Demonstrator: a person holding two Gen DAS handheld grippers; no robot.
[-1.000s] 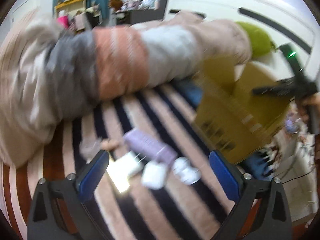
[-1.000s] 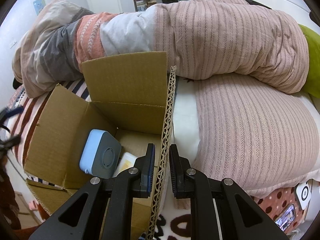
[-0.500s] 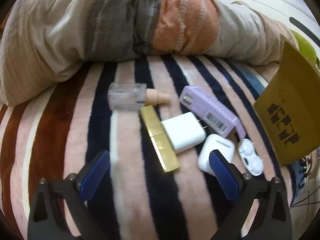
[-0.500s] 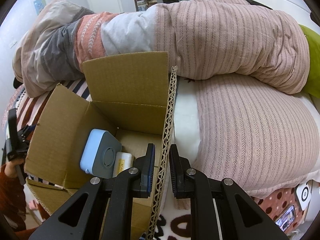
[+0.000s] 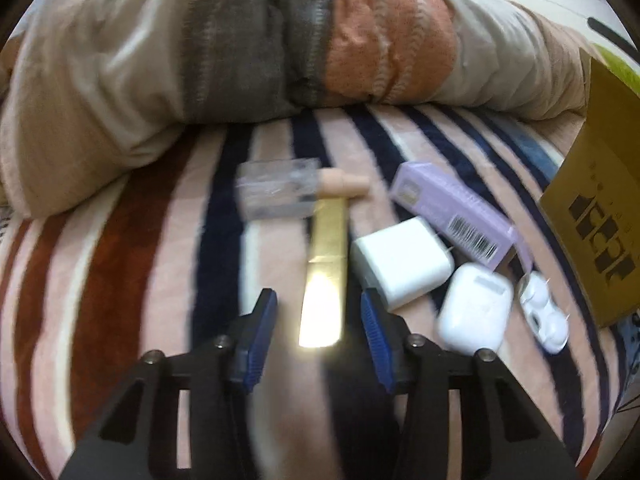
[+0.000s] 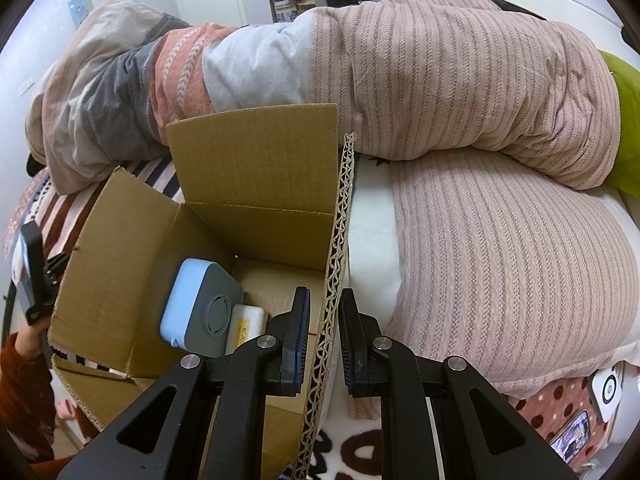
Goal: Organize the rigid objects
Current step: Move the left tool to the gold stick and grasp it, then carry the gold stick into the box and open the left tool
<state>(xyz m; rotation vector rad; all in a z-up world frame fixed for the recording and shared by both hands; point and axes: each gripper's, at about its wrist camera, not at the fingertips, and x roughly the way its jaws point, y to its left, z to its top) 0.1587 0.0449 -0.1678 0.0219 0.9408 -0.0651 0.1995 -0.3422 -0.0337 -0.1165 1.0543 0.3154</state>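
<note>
In the left wrist view a long gold bar [image 5: 326,264] lies on the striped blanket [image 5: 132,264]. My left gripper [image 5: 318,314] is open, its blue pads on either side of the bar's near end without touching it. Beside the bar lie a clear box [image 5: 276,190], a beige tube [image 5: 346,184], a white charger [image 5: 400,262], a purple box [image 5: 452,216], a white earbud case [image 5: 476,306] and an open earbud case [image 5: 542,316]. My right gripper [image 6: 324,336] is shut on the right flap of the cardboard box [image 6: 248,184], which holds a blue-grey device [image 6: 202,308] and a white item [image 6: 244,326].
A rolled duvet [image 5: 240,40] lies along the back of the bed and a pink ribbed cover [image 6: 500,240] lies right of the box. The box's side [image 5: 600,200] stands at the right of the left wrist view. A green pillow [image 6: 628,128] is at the far right.
My left gripper swung from the box side to the objects on the blanket, came down over the gold bar, and its jaws narrowed around it. The right gripper stayed shut on the flap.
</note>
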